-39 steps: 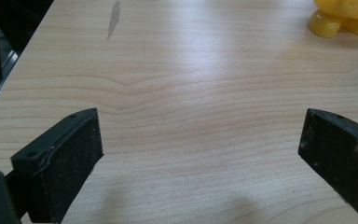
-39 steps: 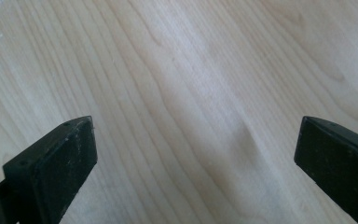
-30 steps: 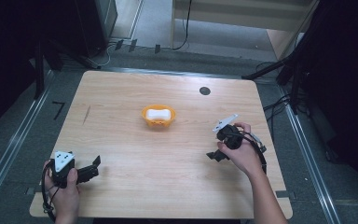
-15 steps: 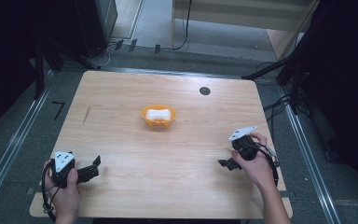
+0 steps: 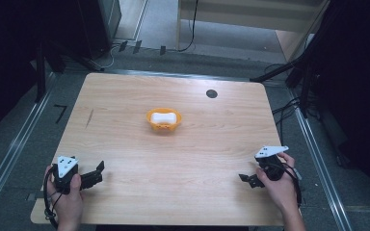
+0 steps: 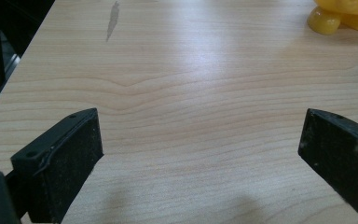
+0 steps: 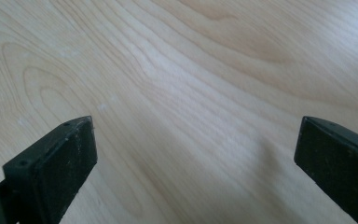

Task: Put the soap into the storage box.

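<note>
Down at the near edge of the desk [image 5: 125, 96], the left gripper [image 5: 95, 176] sits low at the left corner, held in a hand [image 5: 65, 199], its jaws spread wide with nothing but bare wood between them. In the left gripper view the two black pads [image 6: 65, 158] stand far apart at the bottom corners, over the pale wood grain. Over on the near right, the right gripper [image 5: 248, 179] rests just above the wood in the other hand [image 5: 279, 185], grey three-cornered plate on top, jaws likewise wide apart and holding nothing; the right gripper view confirms it, pads at either side, plain wood between.

Farther out, near the middle of the desk and well apart from both grippers, stands the orange bowl [image 5: 164, 120]: small, round, bright orange-yellow, with a white block [image 5: 164, 117] lying inside it. What that white piece is, hard to make out from up here. In the left gripper view just the bowl's foot and lower edge [image 6: 340, 18] peek in at the top right, glossy yellow, the rest cut off by the frame. Beyond it, a small dark round spot [image 5: 211, 93] sits near the far edge.
</note>
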Demonstrator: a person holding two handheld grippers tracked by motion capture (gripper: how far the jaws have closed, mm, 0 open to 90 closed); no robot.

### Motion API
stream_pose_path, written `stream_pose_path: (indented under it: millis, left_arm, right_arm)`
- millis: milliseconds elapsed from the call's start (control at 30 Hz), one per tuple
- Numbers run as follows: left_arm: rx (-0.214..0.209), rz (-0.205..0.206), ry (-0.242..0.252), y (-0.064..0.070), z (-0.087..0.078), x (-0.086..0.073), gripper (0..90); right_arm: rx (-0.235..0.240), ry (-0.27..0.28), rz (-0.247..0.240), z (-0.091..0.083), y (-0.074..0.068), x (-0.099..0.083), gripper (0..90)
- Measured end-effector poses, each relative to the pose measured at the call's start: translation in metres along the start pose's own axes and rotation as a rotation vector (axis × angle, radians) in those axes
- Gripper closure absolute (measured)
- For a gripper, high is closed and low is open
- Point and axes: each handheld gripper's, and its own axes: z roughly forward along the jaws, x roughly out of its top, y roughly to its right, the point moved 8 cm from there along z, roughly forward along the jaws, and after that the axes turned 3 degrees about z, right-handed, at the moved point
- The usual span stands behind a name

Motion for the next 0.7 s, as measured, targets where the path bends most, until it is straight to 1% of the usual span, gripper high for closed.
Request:
stream_pose_path:
  millis: [67,100,133,167,200,233,267,300,333,367,400,433,500,567,700]
  left_arm:
    - [0.000,0.002,0.000,0.000,0.000,0.000,0.0]
    - [0.000,0.002,0.000,0.000,0.000,0.000,0.0]
    - [0.000,0.002,0.000,0.000,0.000,0.000,0.0]
    - [0.000,0.002,0.000,0.000,0.000,0.000,0.0]
    - [0.001,0.003,-0.001,0.000,0.000,0.000,0.0]
    - [0.001,0.003,-0.001,0.000,0.000,0.000,0.0]
    - [0.003,0.005,-0.001,0.000,0.000,0.000,0.0]
    - [0.003,0.005,-0.001,0.000,0.000,0.000,0.0]
    - [0.004,0.006,-0.002,0.000,0.000,0.000,0.0]
    - [0.004,0.006,-0.002,0.000,0.000,0.000,0.0]
    - [0.005,0.009,-0.002,0.000,0.000,0.000,0.0]
    - [0.005,0.009,-0.002,0.000,0.000,0.000,0.0]
    - [0.006,0.011,-0.003,0.000,0.000,0.000,0.0]
    - [0.006,0.016,-0.007,0.000,0.000,0.000,0.0]
    - [0.009,0.019,-0.006,0.001,0.000,0.000,0.0]
  right_arm:
    - [-0.007,0.020,0.004,-0.003,0.003,-0.007,0.0]
    - [-0.007,0.020,0.004,-0.003,0.003,-0.007,0.0]
    - [-0.017,0.038,0.013,-0.007,0.004,-0.013,0.0]
    - [-0.017,0.038,0.013,-0.007,0.004,-0.013,0.0]
    - [-0.024,0.055,0.025,-0.010,0.005,-0.019,0.0]
    - [-0.024,0.055,0.025,-0.010,0.005,-0.019,0.0]
    - [-0.026,0.073,0.035,-0.014,0.006,-0.023,0.0]
    - [-0.026,0.073,0.035,-0.014,0.006,-0.023,0.0]
    - [-0.035,0.086,0.050,-0.018,0.007,-0.029,0.0]
    - [-0.035,0.086,0.050,-0.018,0.007,-0.029,0.0]
    - [-0.050,0.105,0.058,-0.022,0.009,-0.035,0.0]
    - [-0.050,0.105,0.058,-0.022,0.009,-0.035,0.0]
    - [-0.053,0.127,0.085,-0.026,0.010,-0.043,0.0]
    - [-0.063,0.137,0.094,-0.030,0.012,-0.050,0.0]
    - [-0.064,0.159,0.117,-0.034,0.014,-0.059,0.0]
